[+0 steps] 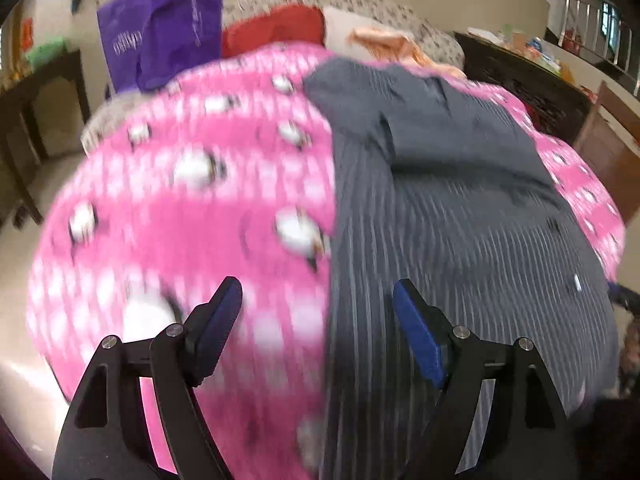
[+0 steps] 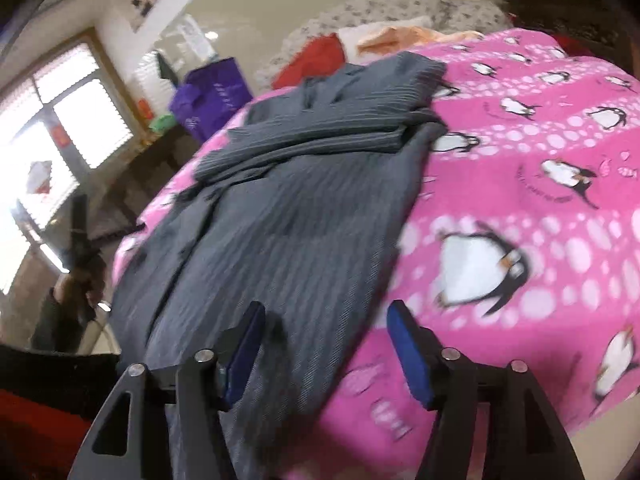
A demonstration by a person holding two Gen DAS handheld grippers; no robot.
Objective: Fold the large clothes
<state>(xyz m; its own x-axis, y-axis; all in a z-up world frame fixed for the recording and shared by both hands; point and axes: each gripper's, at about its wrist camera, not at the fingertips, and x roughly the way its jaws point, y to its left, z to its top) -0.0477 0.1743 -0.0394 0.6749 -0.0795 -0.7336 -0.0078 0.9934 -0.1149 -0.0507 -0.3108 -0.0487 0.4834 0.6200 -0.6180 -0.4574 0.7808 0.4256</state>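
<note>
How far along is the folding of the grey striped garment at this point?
Partly done: the grey striped garment lies on the pink penguin blanket with its far end already folded across. In hand: nothing; left gripper and right gripper hang open above it. Left: the long near section remains unfolded.

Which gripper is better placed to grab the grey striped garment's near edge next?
Probably the right gripper: its open jaws already straddle the grey striped garment. The left gripper, also open, sits mostly over the pink penguin blanket.
</note>
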